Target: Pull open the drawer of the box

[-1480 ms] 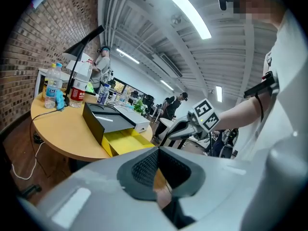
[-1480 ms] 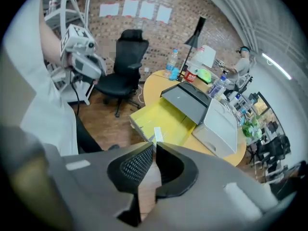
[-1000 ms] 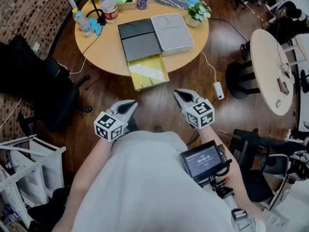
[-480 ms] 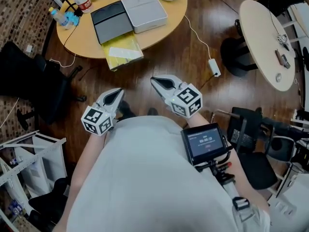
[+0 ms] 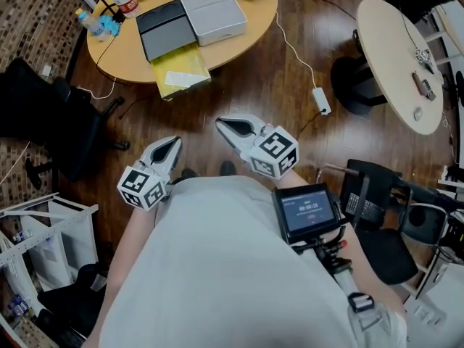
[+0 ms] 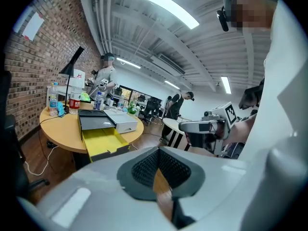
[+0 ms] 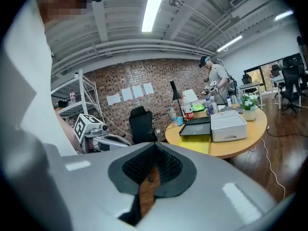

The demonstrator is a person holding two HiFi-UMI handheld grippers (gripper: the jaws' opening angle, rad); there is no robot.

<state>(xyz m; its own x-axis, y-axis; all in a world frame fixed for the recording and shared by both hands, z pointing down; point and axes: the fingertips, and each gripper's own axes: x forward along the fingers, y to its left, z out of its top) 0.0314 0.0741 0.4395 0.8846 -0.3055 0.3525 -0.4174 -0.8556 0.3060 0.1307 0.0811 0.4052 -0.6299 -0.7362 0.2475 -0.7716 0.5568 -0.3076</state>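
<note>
The jaws of the left gripper (image 5: 169, 145) were clenched on nothing, low in front of the person's torso and well apart from the round tabletop (image 5: 119, 49) at 11 o'clock. There the dark box (image 5: 165, 27) sat with its yellow drawer (image 5: 180, 69) standing open toward 6 o'clock, past the tabletop's edge, and a white box (image 5: 212, 11) lay just beside it at 3 o'clock. The right gripper (image 5: 223, 125), at the left one's 3 o'clock, was clenched and empty too.

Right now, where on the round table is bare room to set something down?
Two patches: the front-left wood between the small bottle, the dark box and its open yellow drawer, where a cable crosses; and the strip between the grey box and the table's right rim. The far edge is crowded.
</note>
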